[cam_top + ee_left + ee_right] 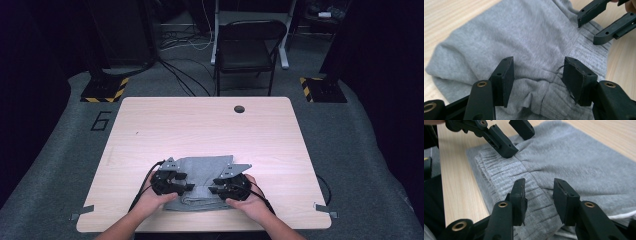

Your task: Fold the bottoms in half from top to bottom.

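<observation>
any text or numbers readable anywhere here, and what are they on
"6": a large dark numeral marked on the grey carpet floor, left of the light wooden table.
No words or labels can be read on the folded grey fabric garment, on the black two-jaw grippers or on the black folding chair.
The yellow and black hazard stripes on the stand bases carry no text.

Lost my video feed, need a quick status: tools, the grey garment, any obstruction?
Left tool open over a bunched fold, pads clear. Right tool open above the ribbed band. Grey garment folded flat at the table near edge. Nothing in the way.
</observation>
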